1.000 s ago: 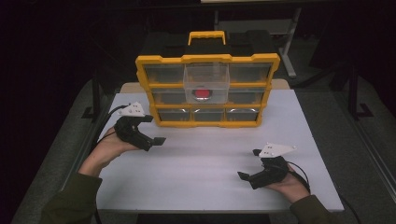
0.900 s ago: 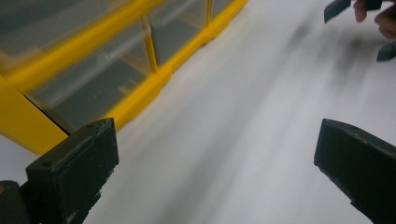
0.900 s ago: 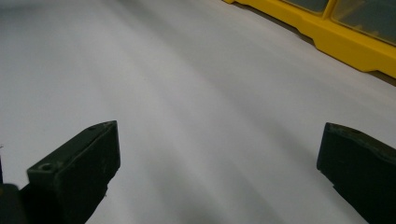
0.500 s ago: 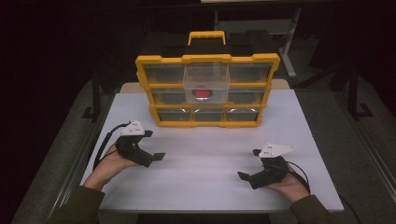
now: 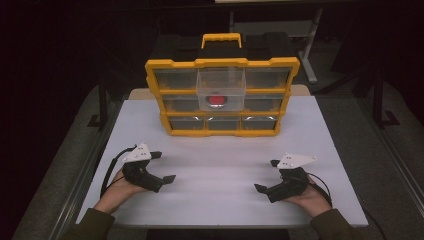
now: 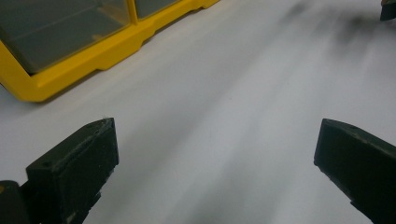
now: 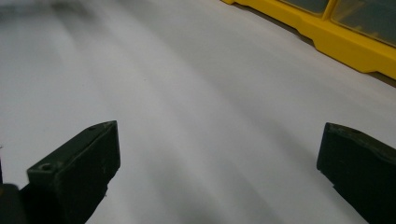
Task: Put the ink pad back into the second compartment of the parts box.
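A yellow organiser case (image 5: 222,97) with clear drawers stands upright at the far middle of the white counter (image 5: 220,165), black handle side up. Its middle drawer (image 5: 220,90) is pulled out toward the person, and a red thing (image 5: 216,100) lies inside it. The left gripper (image 5: 162,167) rests low on the counter at the near left, well apart from the case, its jaws spread wide with nothing between them. The right gripper (image 5: 268,176) rests at the near right, likewise wide apart and empty. In the left gripper view the case's yellow bottom edge (image 6: 93,60) runs across the upper left; in the right gripper view that edge (image 7: 336,39) sits at the upper right.
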{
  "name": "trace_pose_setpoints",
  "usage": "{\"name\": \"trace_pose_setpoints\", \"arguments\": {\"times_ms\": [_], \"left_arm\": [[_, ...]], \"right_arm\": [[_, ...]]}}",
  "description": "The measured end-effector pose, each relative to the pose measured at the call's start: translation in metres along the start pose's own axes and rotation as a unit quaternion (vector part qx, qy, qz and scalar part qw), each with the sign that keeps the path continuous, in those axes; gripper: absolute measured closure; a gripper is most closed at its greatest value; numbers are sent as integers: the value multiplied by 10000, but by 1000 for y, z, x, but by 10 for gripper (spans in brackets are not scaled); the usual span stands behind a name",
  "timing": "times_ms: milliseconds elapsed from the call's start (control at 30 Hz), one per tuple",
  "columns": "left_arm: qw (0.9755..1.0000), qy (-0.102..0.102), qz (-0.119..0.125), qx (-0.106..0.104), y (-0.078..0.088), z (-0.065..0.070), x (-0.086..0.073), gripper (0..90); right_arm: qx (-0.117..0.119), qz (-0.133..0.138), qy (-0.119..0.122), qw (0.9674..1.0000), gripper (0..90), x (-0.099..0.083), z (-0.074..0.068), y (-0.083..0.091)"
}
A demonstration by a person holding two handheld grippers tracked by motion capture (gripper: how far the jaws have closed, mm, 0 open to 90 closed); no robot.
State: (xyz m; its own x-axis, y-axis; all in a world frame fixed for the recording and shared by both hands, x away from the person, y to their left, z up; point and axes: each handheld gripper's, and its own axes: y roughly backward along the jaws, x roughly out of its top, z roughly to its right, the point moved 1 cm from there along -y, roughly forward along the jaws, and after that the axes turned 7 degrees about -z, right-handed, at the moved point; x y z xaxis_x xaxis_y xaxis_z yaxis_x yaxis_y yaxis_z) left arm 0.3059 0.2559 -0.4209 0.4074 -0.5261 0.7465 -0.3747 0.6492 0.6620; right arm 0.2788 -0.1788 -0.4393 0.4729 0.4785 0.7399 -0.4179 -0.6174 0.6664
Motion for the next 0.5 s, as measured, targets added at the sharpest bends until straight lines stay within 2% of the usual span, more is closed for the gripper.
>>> {"name": "trace_pose_setpoints", "arguments": {"times_ms": [267,500], "left_arm": [[10000,16,60,35,-5,4,-15,0],[9999,58,3,-101,-8,5,-20,0]], "right_arm": [[5,-43,20,10000,0,0,0,-1],[-19,-85,39,10000,0,-1,-1,-1]]}}
